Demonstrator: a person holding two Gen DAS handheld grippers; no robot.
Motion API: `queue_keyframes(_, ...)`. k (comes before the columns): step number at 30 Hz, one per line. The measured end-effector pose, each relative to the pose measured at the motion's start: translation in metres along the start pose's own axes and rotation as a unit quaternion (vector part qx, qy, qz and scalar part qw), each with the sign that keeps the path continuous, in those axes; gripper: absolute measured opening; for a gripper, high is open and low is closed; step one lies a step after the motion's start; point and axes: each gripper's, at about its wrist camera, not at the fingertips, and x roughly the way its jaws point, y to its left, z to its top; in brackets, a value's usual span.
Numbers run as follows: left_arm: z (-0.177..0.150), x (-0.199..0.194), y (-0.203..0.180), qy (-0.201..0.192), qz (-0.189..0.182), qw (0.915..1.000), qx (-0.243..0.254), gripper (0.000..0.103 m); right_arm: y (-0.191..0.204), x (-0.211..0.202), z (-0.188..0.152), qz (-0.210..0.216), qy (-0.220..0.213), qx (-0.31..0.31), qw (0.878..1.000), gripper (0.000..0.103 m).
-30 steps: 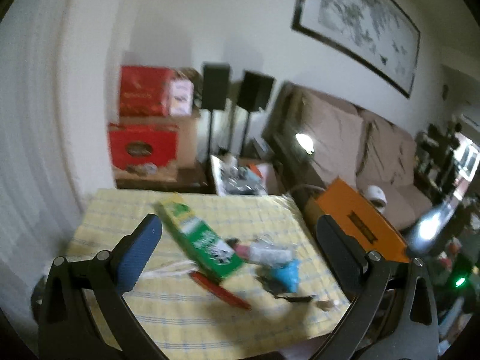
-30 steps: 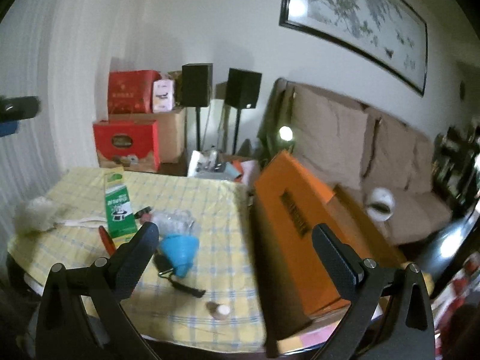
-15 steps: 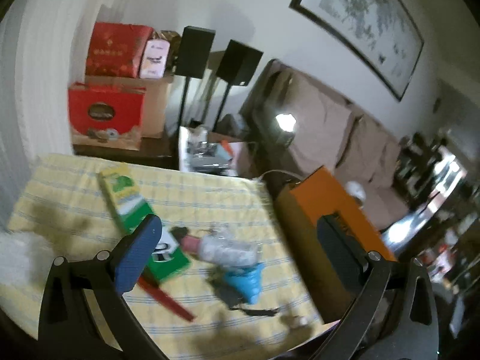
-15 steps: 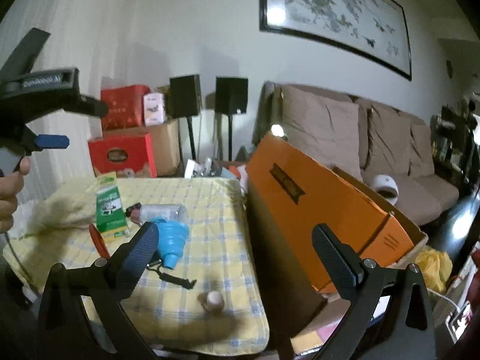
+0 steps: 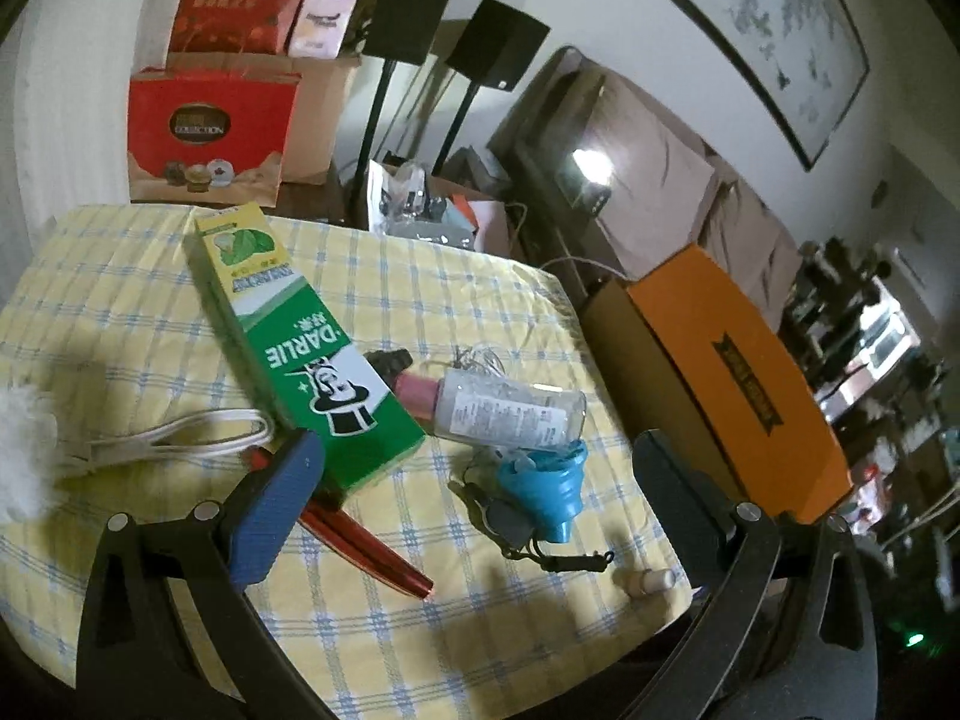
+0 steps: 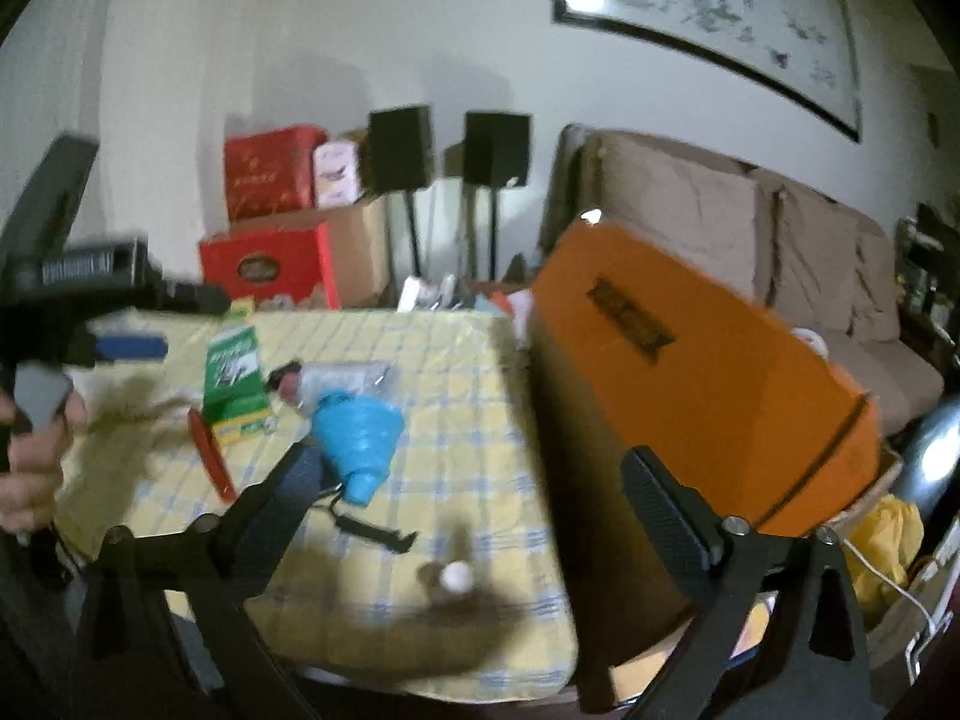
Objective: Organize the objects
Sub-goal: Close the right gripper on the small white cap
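Observation:
On the yellow checked tablecloth (image 5: pixel 120 300) lie a green toothpaste box (image 5: pixel 300 348), a clear bottle with a pink cap (image 5: pixel 510 414), a blue funnel (image 5: pixel 552 492), a red flat stick (image 5: pixel 366 546) and a small capped vial (image 5: pixel 651 581). My left gripper (image 5: pixel 480 498) hangs open just above the near side of these things, its blue pad over the red stick. My right gripper (image 6: pixel 480 498) is wide, its jaws closing a little with nothing gripped; the funnel (image 6: pixel 360 438) sits beside its left finger and the vial (image 6: pixel 453 579) lies below.
A tall orange box (image 6: pixel 690 396) stands against the table's right edge. A white cable (image 5: pixel 180 438) and a fluffy duster (image 5: pixel 18 456) lie at the left. A hand (image 6: pixel 30 468) holds the left gripper (image 6: pixel 192 324) over the table's left side. Red boxes, speakers and a sofa stand behind.
The left gripper has sunk toward the table and tipped downward, so the objects loom larger. The right gripper has dropped lower, and the left gripper with its hand has come into its view.

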Motion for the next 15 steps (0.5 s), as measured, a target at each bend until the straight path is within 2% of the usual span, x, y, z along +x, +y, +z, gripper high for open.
queue_keyframes(4,0.001,-0.008,0.005,-0.004,-0.002,1.0,-0.005,0.103,0.01,0.017,-0.005,0.034,0.039,-0.005,0.999,0.069)
queue_keyframes(7,0.001,-0.012,0.006,-0.007,0.011,0.9999,0.001,0.103,0.009,0.029,-0.01,0.041,0.072,0.007,0.996,0.065)
queue_keyframes(10,0.002,-0.016,0.008,-0.011,0.017,0.9998,0.003,0.103,-0.004,0.039,-0.017,0.017,0.098,0.031,0.995,0.056)
queue_keyframes(15,0.0,-0.011,0.012,-0.002,0.01,0.9999,-0.002,0.103,-0.012,0.046,-0.021,0.005,0.118,0.044,0.992,0.056)
